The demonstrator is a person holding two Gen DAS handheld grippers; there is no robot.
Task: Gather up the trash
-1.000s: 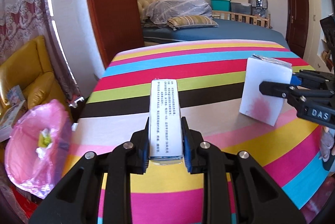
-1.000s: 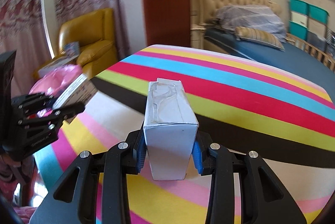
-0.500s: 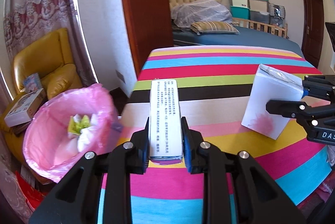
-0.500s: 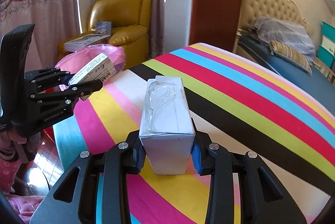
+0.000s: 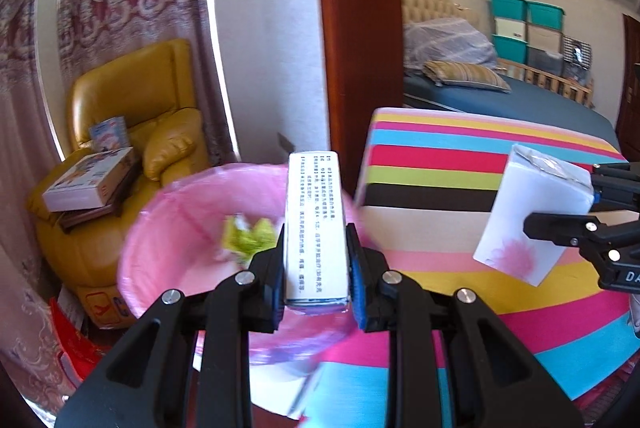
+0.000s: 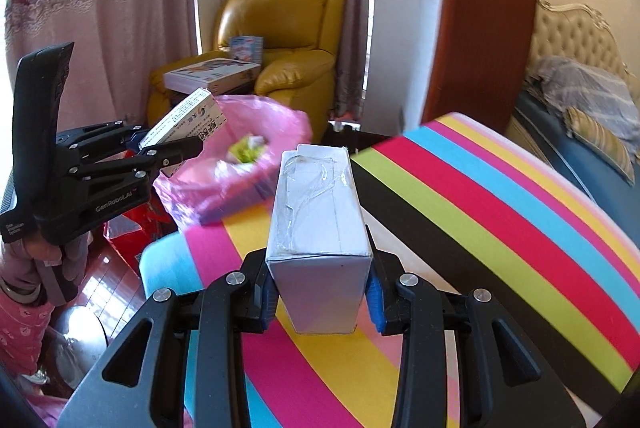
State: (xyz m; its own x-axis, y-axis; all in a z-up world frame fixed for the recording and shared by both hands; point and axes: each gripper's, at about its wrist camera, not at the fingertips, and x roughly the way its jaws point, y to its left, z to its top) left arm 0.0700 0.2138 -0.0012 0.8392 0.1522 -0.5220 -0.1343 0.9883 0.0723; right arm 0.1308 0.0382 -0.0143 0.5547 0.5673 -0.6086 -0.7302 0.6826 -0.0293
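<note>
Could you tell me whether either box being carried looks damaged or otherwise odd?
The wider white box in the right gripper looks worn: crinkled clear tape runs across its top. The narrow printed box in the left gripper looks intact.

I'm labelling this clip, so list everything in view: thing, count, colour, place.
slim box: 1, white with print, in left gripper, over the bag
carton: 1, white, taped top, in right gripper, over the table
bag: 1, pink, open, beside the table, yellow-green scraps inside
table: 1, striped cloth
armchair: 1, yellow, by the curtain, boxes on its arm and seat
curtain: pink, lacy
bed: 1, blue sheet, behind the table
crates: stacked, teal and grey, by the far wall
left gripper: black, shut on slim box
right gripper: black, shut on carton
</note>
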